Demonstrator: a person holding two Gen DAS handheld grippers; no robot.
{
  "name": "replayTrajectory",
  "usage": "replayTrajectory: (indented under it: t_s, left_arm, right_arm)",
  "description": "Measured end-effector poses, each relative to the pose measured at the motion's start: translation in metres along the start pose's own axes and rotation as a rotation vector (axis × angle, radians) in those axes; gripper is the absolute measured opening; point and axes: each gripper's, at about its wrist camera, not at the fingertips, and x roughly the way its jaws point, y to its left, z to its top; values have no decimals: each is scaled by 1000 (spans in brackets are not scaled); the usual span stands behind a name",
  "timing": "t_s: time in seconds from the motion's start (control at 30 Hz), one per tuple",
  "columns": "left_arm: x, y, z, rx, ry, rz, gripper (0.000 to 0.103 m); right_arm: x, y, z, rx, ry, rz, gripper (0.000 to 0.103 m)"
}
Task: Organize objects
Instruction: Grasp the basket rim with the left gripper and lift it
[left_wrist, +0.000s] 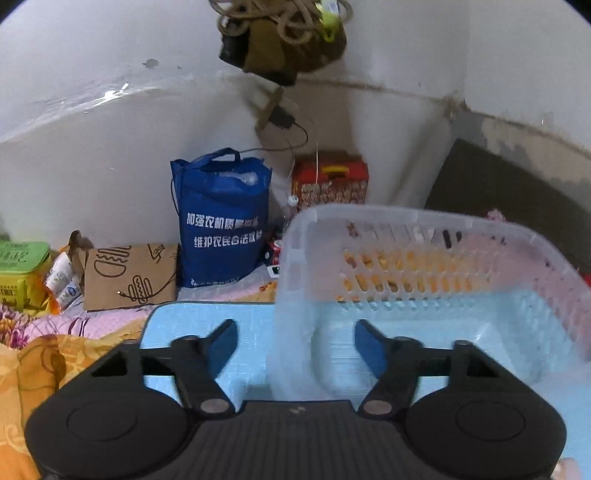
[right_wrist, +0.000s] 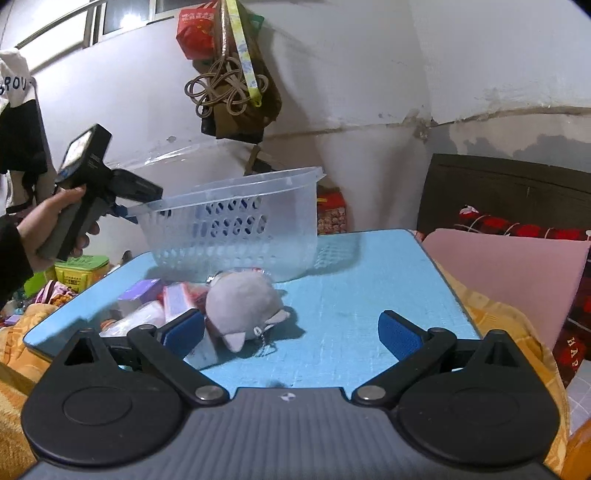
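Straddling the near corner wall of the clear plastic basket (left_wrist: 406, 221), the left gripper (left_wrist: 295, 328) has its fingers set at a moderate spread, one outside the wall and one inside. The left wrist view shows a gap between each blue pad and the plastic, so no grip is confirmed. In the right wrist view, a hand (right_wrist: 55, 218) holds this gripper at the left end of the basket rim. The basket is empty and sits tilted at the far side of the light blue surface (right_wrist: 351, 295), with its left end lower than its right. The right gripper (right_wrist: 291, 325) hovers over the near part of the surface with its fingers wide apart and nothing between them. A grey plush toy (right_wrist: 243, 306) with a small chain lies on the surface just ahead of the right gripper's left finger. A pile of small packets (right_wrist: 177, 299) lies against the toy's left side, partly hidden by that finger.
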Motion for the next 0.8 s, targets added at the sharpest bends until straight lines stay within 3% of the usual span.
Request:
replayTrajectory:
  t_s: [0.2, 0.3, 0.47, 0.63, 0.7, 0.8]
  left_arm:
    - [-5, -1, -2, -29, 5, 28, 24]
    - [-10, 7, -4, -72, -2, -13, 22]
    - [-26, 0, -15, -17, -27, 11, 22]
    - [-32, 3, -17, -29, -24, 2, 22]
    - [-29, 3, -15, -36, -18, 8, 22]
    - [-22, 2, -9, -43, -5, 14, 22]
  right_arm:
    - [9, -1, 1, -11, -1, -21, 102]
    - [13, 1, 3, -17, 5, -18, 102]
    - [10, 3, 10, -24, -4, -27, 101]
    - [11, 6, 11, -35, 21, -17, 100]
    - [15, 8, 11, -57, 33, -27, 97]
    - [24, 5, 14, -61, 55, -28, 86]
